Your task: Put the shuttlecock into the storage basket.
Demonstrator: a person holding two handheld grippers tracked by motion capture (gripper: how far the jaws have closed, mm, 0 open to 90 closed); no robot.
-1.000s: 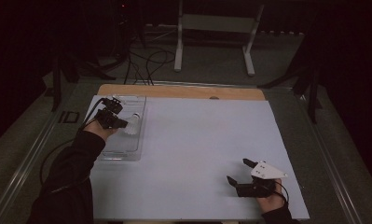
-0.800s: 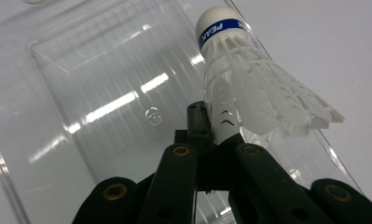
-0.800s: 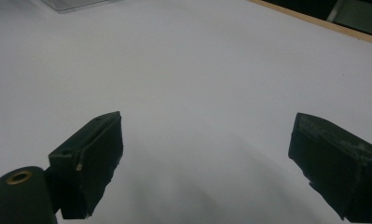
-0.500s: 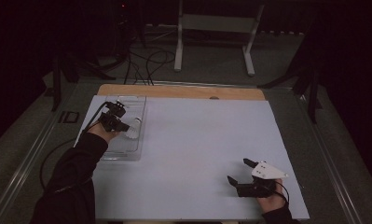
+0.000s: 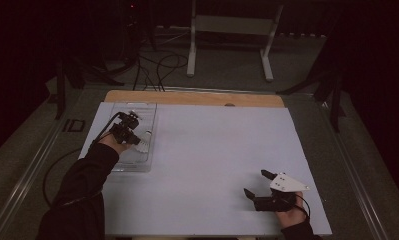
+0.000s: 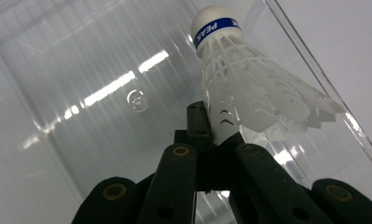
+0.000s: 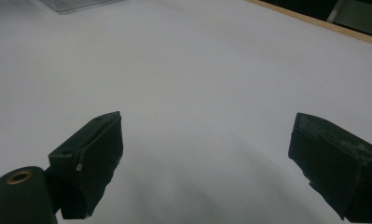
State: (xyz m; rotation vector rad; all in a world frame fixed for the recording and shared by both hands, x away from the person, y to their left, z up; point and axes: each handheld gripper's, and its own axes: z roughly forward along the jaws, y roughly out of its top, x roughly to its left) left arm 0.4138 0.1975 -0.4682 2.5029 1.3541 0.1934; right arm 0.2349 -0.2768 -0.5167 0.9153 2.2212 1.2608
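Shifted slightly, shuttlecock (image 6: 249,88) skirt is pinched between left fingers (image 6: 200,128).

A dim laboratory or recording studio. A table (image 5: 307,165) covered with a white sheet fills the lower centre of the high view, set inside a metal frame (image 5: 32,170). Beyond it, at upper centre, cables (image 5: 157,65) trail across a grey floor beside a white stand (image 5: 232,30); the edges fall into darkness.

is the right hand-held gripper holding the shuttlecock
No, the right hand-held gripper has its jaws wide apart over bare white table, with nothing between them.
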